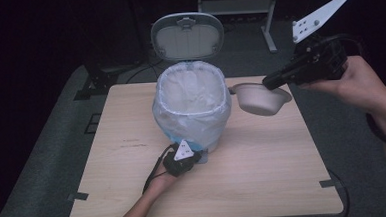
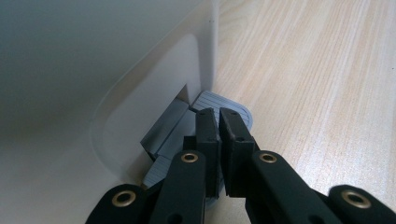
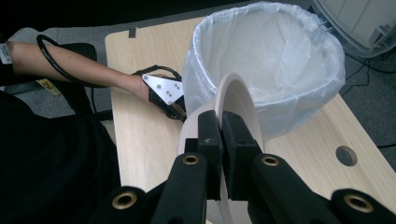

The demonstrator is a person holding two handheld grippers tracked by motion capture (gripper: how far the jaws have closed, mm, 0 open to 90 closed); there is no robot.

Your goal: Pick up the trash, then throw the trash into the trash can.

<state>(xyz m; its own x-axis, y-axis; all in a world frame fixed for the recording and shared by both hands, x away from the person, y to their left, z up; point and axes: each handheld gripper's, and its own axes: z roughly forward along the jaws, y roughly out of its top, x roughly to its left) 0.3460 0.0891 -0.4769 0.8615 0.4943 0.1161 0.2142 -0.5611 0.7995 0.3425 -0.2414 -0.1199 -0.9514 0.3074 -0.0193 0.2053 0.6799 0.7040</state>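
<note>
Left gripper (image 1: 192, 156) low at bin (image 1: 193, 108) base, jaws together, tips on pedal (image 2: 224, 105). Lid (image 1: 187, 36) up. Right gripper (image 1: 271, 81) clamped on bowl (image 1: 261, 99) rim, bowl held above table (image 1: 264, 175), just right of bin's lined mouth.

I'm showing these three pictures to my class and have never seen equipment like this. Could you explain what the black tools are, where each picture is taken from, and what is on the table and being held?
A person holds a two-jaw tool in each hand; each carries its own camera. The high view looks down on the wooden table.

On it stands a pedal bin, lined with a white bag, lid up.

The left gripper, seen along its own jaws, is shut and pressing on the grey pedal at the bin's base.

The right gripper is shut on the rim of a beige bowl, held in the air beside the bin's opening.
</note>
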